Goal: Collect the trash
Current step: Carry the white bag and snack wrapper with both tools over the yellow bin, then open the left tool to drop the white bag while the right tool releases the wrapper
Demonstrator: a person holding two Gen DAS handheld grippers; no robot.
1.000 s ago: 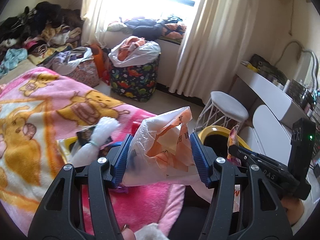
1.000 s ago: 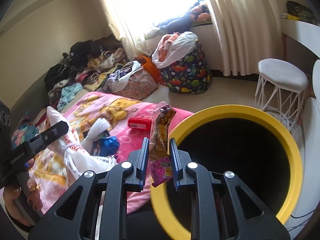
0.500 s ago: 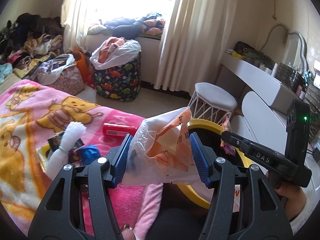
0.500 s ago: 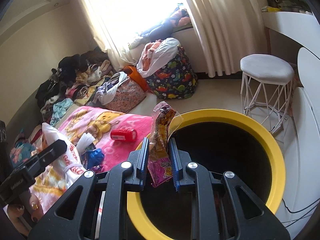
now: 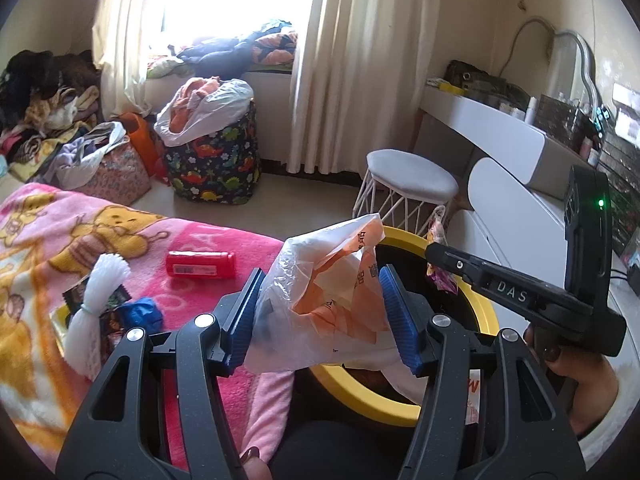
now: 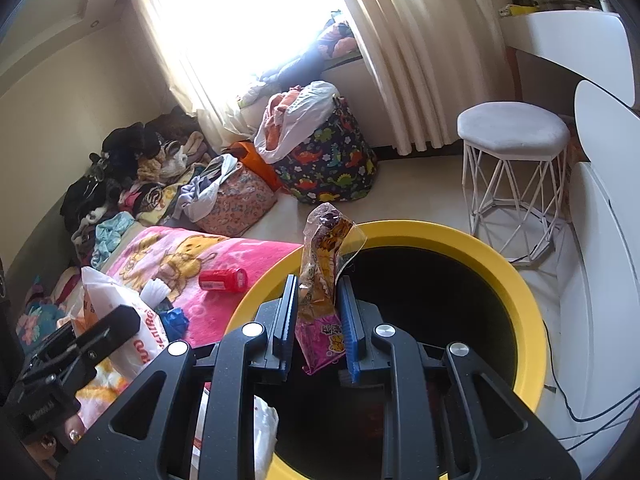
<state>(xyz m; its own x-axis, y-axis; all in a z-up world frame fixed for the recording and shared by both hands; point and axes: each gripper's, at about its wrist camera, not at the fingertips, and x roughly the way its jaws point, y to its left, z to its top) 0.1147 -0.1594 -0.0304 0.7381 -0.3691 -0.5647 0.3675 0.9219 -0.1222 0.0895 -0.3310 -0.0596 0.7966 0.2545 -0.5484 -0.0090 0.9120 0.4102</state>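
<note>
My left gripper (image 5: 320, 316) is shut on a crumpled white and orange plastic bag (image 5: 320, 304) held by the near rim of the yellow-rimmed bin (image 5: 372, 404). My right gripper (image 6: 318, 320) is shut on a snack wrapper (image 6: 322, 280) held upright over the bin's dark opening (image 6: 420, 320), just inside its left rim. The right gripper with the wrapper shows in the left wrist view (image 5: 438, 256). A red bottle (image 5: 201, 265), a white tassel (image 5: 98, 304) and a blue wrapper (image 5: 142, 312) lie on the pink blanket (image 5: 60, 248).
A white wire stool (image 6: 512, 148) stands behind the bin. A dinosaur-print laundry bag (image 5: 214, 164) and piles of clothes (image 6: 132, 176) sit by the window. A white desk (image 5: 500, 140) runs along the right wall.
Both grippers have moved right, away from the blanket and over the bin. The right gripper's wrapper is now farther over the opening. Both grips are unchanged.
</note>
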